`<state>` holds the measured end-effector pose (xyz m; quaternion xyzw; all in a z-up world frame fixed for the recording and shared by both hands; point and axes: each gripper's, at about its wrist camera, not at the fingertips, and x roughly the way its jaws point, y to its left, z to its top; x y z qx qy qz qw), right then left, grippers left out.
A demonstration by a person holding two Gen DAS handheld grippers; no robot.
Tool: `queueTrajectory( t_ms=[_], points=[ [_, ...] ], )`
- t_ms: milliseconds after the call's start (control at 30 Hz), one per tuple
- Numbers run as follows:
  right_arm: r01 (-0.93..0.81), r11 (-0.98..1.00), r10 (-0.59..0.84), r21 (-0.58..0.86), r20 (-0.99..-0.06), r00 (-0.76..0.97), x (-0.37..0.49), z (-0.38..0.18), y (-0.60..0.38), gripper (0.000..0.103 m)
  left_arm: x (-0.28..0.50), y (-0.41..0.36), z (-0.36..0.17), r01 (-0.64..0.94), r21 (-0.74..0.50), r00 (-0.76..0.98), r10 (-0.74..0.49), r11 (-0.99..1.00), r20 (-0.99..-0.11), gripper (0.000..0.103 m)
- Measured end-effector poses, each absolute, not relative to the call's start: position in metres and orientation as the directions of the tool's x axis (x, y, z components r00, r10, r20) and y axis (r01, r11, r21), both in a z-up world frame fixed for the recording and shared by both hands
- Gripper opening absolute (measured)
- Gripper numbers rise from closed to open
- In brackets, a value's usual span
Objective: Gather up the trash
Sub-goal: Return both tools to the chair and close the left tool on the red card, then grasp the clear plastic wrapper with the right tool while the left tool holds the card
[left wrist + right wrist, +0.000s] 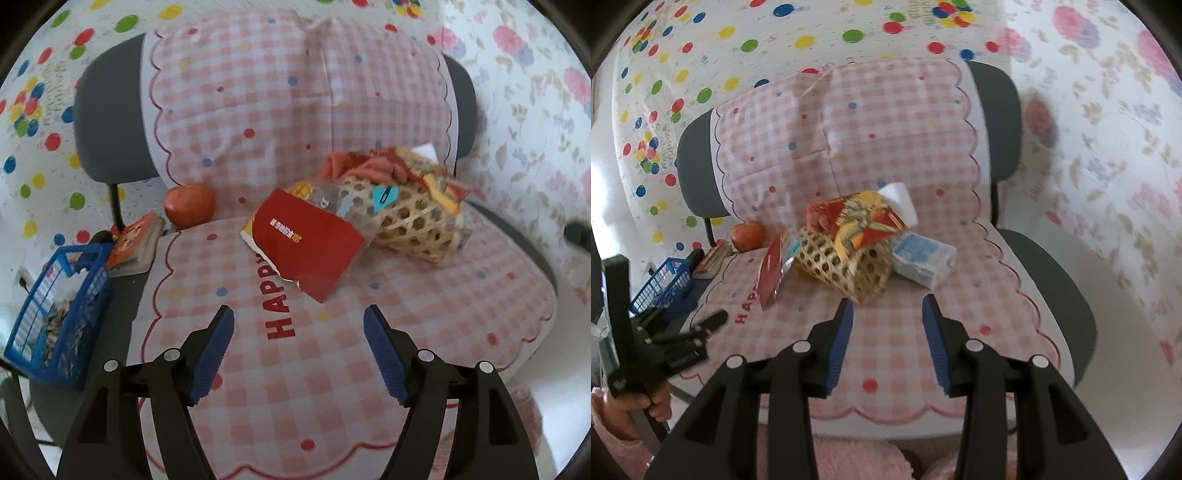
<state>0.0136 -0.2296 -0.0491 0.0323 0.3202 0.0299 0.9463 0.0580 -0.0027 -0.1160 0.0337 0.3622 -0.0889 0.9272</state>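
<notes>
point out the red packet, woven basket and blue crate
red packet (308, 245): left wrist view, middle of its flat face
woven basket (849, 264): right wrist view, lattice side wall
blue crate (79, 295): left wrist view, near side wall

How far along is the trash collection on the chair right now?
Done: the tipped woven bamboo basket already holds crumpled wrappers. In hand: nothing; the left gripper and right gripper are both open and empty above the pink checkered seat cover. Left: the torn red cardboard packet and the white-blue plastic pack lie outside the basket. The blue plastic crate looks partly filled.
</notes>
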Motion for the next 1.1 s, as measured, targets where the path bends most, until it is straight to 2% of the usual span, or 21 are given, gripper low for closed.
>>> queueTrajectory(
  t_ms=[167,500,567,633,833,1000,1100],
  points=[
    [-0.049,0.992,0.107,0.112,-0.608,0.787,0.035,-0.053,-0.226,0.041,0.087,-0.013,-0.139,0.218,0.021,0.675,-0.135,0.976,-0.725,0.073],
    [-0.035,0.992,0.105,0.122,-0.630,0.769,0.046,-0.064,-0.234,0.044,0.129,-0.022,-0.152,0.243,0.026,0.640,-0.140,0.970,-0.756,0.061],
    [-0.031,0.992,0.103,0.124,-0.632,0.768,0.046,-0.065,-0.237,0.044,0.129,-0.022,-0.153,0.254,0.019,0.636,-0.152,0.967,-0.757,0.055],
    [-0.026,0.992,0.100,0.125,-0.632,0.769,0.045,-0.065,-0.238,0.044,0.131,-0.021,-0.152,0.258,0.017,0.633,-0.156,0.966,-0.759,0.038],
    [-0.044,0.991,0.112,0.123,-0.627,0.771,0.039,-0.062,-0.233,0.044,0.124,0.001,-0.143,0.229,-0.033,0.653,-0.178,0.973,-0.736,0.009],
    [-0.085,0.989,0.143,0.123,-0.620,0.771,0.035,-0.060,-0.213,0.045,0.104,0.029,-0.112,0.196,-0.052,0.729,-0.181,0.979,-0.660,0.000],
    [-0.114,0.985,0.170,0.130,-0.619,0.767,0.037,-0.061,-0.199,0.045,0.092,0.044,-0.096,0.183,-0.059,0.762,-0.180,0.981,-0.623,0.000]
  ],
)
